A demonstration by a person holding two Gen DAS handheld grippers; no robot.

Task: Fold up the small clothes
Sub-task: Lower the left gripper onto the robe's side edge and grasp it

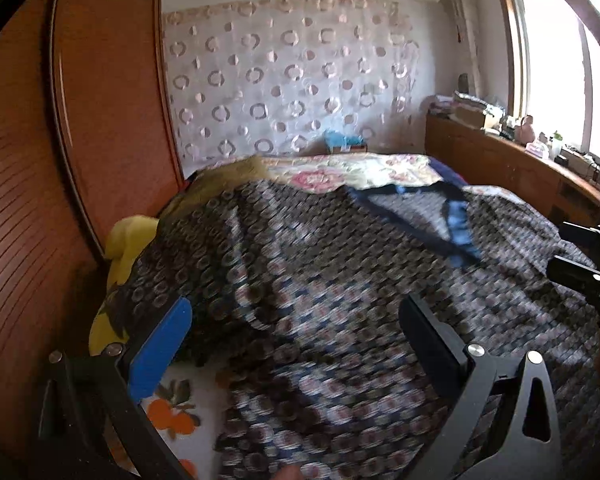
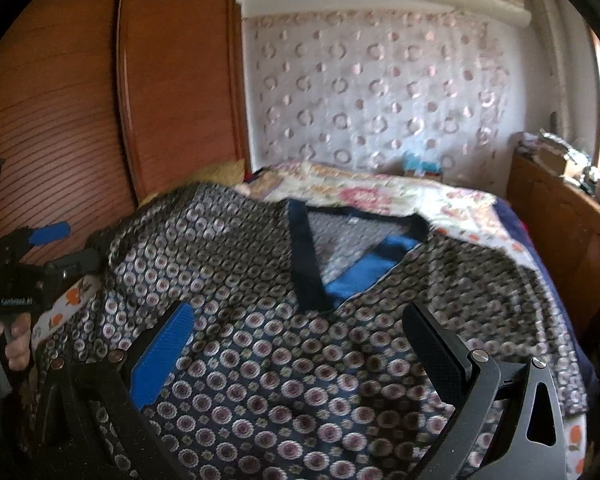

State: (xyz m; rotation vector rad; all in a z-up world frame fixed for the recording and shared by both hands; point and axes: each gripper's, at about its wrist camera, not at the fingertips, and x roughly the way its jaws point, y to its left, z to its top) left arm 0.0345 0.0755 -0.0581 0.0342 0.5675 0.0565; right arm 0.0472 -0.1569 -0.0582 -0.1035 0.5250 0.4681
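Observation:
A dark patterned top (image 2: pixel 260 320) with pink-and-white flower circles and a navy and blue V-neck (image 2: pixel 356 276) lies spread on the bed; it also fills the left wrist view (image 1: pixel 340 300). My left gripper (image 1: pixel 296 328) is open just above the cloth near its left side and holds nothing. My right gripper (image 2: pixel 300 340) is open over the chest, below the neckline, and holds nothing. The left gripper also shows at the left edge of the right wrist view (image 2: pixel 64 248), the right gripper at the right edge of the left wrist view (image 1: pixel 588 256).
The bed carries a floral quilt (image 2: pixel 380 196) at the far end and a white sheet with orange fruit (image 1: pixel 176 412). A yellow cloth (image 1: pixel 128 240) lies at the left. A wooden wardrobe (image 1: pixel 60 160) stands left, a cluttered wooden counter (image 1: pixel 520 160) right under the window.

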